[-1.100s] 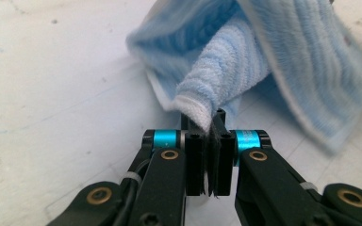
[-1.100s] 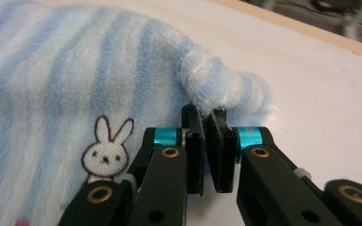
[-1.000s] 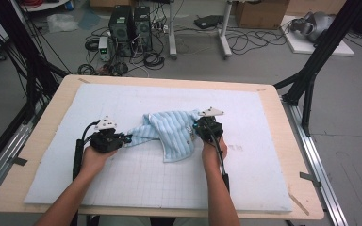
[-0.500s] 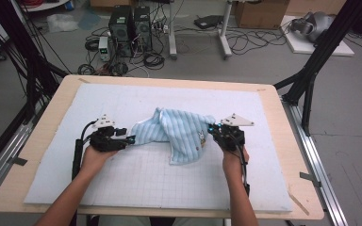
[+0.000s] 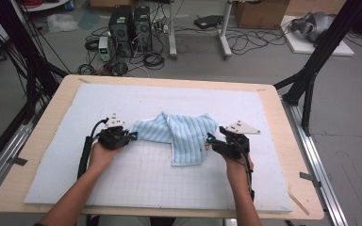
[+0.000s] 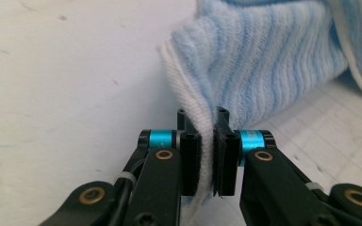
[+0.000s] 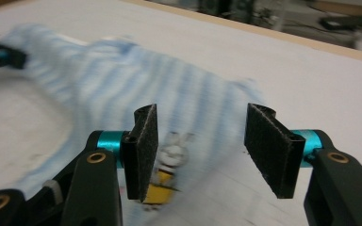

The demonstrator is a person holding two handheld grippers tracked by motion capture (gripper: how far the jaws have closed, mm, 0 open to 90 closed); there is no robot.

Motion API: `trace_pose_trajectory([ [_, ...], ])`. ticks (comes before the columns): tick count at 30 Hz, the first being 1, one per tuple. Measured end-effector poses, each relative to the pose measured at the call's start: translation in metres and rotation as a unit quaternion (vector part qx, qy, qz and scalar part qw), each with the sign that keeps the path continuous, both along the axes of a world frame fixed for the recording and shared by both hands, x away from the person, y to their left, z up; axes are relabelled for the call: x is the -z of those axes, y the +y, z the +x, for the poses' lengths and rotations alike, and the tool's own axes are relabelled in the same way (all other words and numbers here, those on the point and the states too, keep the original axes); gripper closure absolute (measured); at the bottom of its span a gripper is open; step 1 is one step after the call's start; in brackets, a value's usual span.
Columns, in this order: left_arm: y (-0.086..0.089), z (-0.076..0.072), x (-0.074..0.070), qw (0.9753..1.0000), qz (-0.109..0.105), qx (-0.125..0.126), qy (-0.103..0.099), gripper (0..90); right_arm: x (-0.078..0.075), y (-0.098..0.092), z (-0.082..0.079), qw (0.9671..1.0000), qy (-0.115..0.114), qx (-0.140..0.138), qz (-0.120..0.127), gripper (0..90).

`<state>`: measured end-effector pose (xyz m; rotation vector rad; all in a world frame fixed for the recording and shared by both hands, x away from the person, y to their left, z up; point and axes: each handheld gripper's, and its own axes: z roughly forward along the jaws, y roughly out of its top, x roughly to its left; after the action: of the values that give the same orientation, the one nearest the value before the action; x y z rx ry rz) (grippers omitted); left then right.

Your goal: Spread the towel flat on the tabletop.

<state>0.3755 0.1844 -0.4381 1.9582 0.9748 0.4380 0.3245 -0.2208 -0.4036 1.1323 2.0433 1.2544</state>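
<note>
The left gripper (image 6: 202, 157) is clamping the white-hemmed edge of the light blue striped towel (image 6: 273, 61), its two black jaws pressed together with only the fabric between them; in the high view the same left gripper (image 5: 131, 136) is sitting at the towel's left end, low over the white gridded mat (image 5: 136, 188), with the person's left hand (image 5: 101, 153) wrapped around it from below. The right gripper (image 7: 200, 146) is standing with its jaws spread wide apart and nothing between the pads, and the towel is lying blurred just beyond them, with a small yellow and white patch on the cloth showing beside the left pad. In the high view the right gripper (image 5: 209, 141) is hovering just beside the towel's right edge, close to that patch. The towel (image 5: 179, 134) is lying rumpled across the middle of the mat, stretching from the left gripper toward the right one, with a flap hanging toward the person. The mat is covering a wooden table (image 5: 42, 141), and beyond it computer towers (image 5: 129, 23) and cables are sitting on the floor.
</note>
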Motion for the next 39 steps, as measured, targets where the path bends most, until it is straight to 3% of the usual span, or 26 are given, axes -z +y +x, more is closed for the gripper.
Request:
trace_pose_trajectory([
  [3, 0.005, 0.004, -0.002, 0.9996, -0.009, -0.022, -0.014, 84.1, 0.014, 0.031, 0.002, 0.9973, 0.025, -0.069, -0.005, 42.9],
  [6, 0.01, 0.008, 0.001, 0.9987, -0.016, -0.046, -0.011, 84.1, 0.022, 0.046, 0.004, 0.9941, 0.045, -0.099, -0.005, 44.9],
  [8, 0.011, 0.009, 0.002, 0.9983, -0.026, -0.052, -0.009, 84.1, 0.034, 0.07, 0.006, 0.9855, 0.073, -0.144, -0.054, 62.0],
  [10, 0.011, 0.009, 0.001, 0.9982, -0.027, -0.052, -0.011, 84.0, 0.041, 0.079, 0.007, 0.9804, 0.093, -0.152, -0.084, 70.2],
  [13, 0.013, 0.009, 0.001, 0.9983, -0.03, -0.049, -0.011, 84.0, 0.043, 0.079, 0.008, 0.9798, 0.104, -0.155, -0.071, 80.9],
  [15, 0.015, 0.01, 0.001, 0.9982, -0.032, -0.05, -0.01, 84.0, 0.043, 0.076, 0.008, 0.9767, 0.117, -0.169, -0.061, 86.1],
  [16, 0.015, 0.01, 0.001, 0.998, -0.034, -0.053, -0.011, 84.0, 0.043, 0.076, 0.006, 0.9697, 0.133, -0.2, -0.046, 87.1],
  [17, 0.016, 0.01, 0.001, 0.998, -0.032, -0.053, -0.011, 84.0, 0.043, 0.076, 0.006, 0.9697, 0.133, -0.2, -0.046, 87.1],
  [18, 0.016, 0.011, 0.001, 0.9979, -0.034, -0.054, -0.009, 83.8, 0.043, 0.077, 0.001, 0.9604, 0.143, -0.236, -0.041, 87.1],
  [19, 0.017, 0.011, 0.002, 0.9977, -0.033, -0.058, -0.009, 83.7, 0.043, 0.078, -0.003, 0.9551, 0.147, -0.254, -0.039, 87.1],
  [20, 0.017, 0.011, 0.002, 0.9977, -0.033, -0.058, -0.009, 83.7, 0.043, 0.078, -0.003, 0.9551, 0.147, -0.254, -0.039, 87.1],
  [21, 0.018, 0.011, 0.002, 0.9975, -0.034, -0.062, -0.01, 83.7, 0.044, 0.078, -0.006, 0.9501, 0.149, -0.272, -0.036, 87.1],
  [22, 0.02, 0.012, 0.002, 0.9972, -0.036, -0.066, -0.01, 83.7, 0.044, 0.078, -0.011, 0.9446, 0.154, -0.288, -0.034, 87.0],
  [23, 0.021, 0.012, 0.002, 0.9966, -0.035, -0.073, -0.011, 83.7, 0.045, 0.077, -0.019, 0.9336, 0.158, -0.32, -0.031, 87.0],
  [24, 0.022, 0.013, 0.002, 0.9964, -0.034, -0.077, -0.011, 83.7, 0.045, 0.077, -0.019, 0.9336, 0.158, -0.32, -0.031, 87.0],
  [26, 0.026, 0.013, 0.002, 0.9955, -0.033, -0.088, -0.014, 83.6, 0.046, 0.074, -0.029, 0.9231, 0.157, -0.35, -0.031, 87.0],
  [27, 0.028, 0.013, 0.001, 0.9949, -0.034, -0.093, -0.018, 83.5, 0.046, 0.072, -0.032, 0.9198, 0.158, -0.357, -0.033, 87.0],
  [28, 0.03, 0.013, 0.0, 0.9943, -0.034, -0.099, -0.023, 83.5, 0.046, 0.072, -0.032, 0.9198, 0.158, -0.357, -0.033, 87.0],
  [29, 0.032, 0.013, -0.001, 0.9936, -0.036, -0.104, -0.026, 82.5, 0.045, 0.07, -0.037, 0.91, 0.166, -0.378, -0.036, 85.9],
  [30, 0.036, 0.013, 0.0, 0.9925, -0.043, -0.113, -0.02, 80.7, 0.044, 0.068, -0.038, 0.9093, 0.161, -0.382, -0.039, 81.9],
  [32, 0.037, 0.013, 0.001, 0.9918, -0.046, -0.118, -0.012, 69.3, 0.037, 0.064, -0.037, 0.917, 0.141, -0.372, -0.022, 73.7],
  [33, 0.038, 0.013, 0.002, 0.9913, -0.052, -0.121, -0.006, 69.3, 0.037, 0.064, -0.037, 0.917, 0.141, -0.372, -0.022, 73.7],
  [36, 0.042, 0.011, 0.002, 0.9901, -0.066, -0.124, -0.002, 56.9, 0.024, 0.054, -0.027, 0.9452, 0.08, -0.316, 0.022, 61.4],
  [37, 0.043, 0.01, 0.001, 0.9897, -0.071, -0.124, -0.006, 51.3, 0.02, 0.048, -0.015, 0.9636, 0.056, -0.26, 0.026, 52.7],
  [38, 0.044, 0.009, 0.0, 0.9895, -0.076, -0.123, -0.009, 51.3, 0.02, 0.048, -0.015, 0.9636, 0.056, -0.26, 0.026, 52.7],
  [39, 0.046, 0.007, -0.001, 0.9893, -0.079, -0.122, -0.015, 49.5, 0.018, 0.041, 0.002, 0.9817, 0.047, -0.184, 0.015, 47.3],
])
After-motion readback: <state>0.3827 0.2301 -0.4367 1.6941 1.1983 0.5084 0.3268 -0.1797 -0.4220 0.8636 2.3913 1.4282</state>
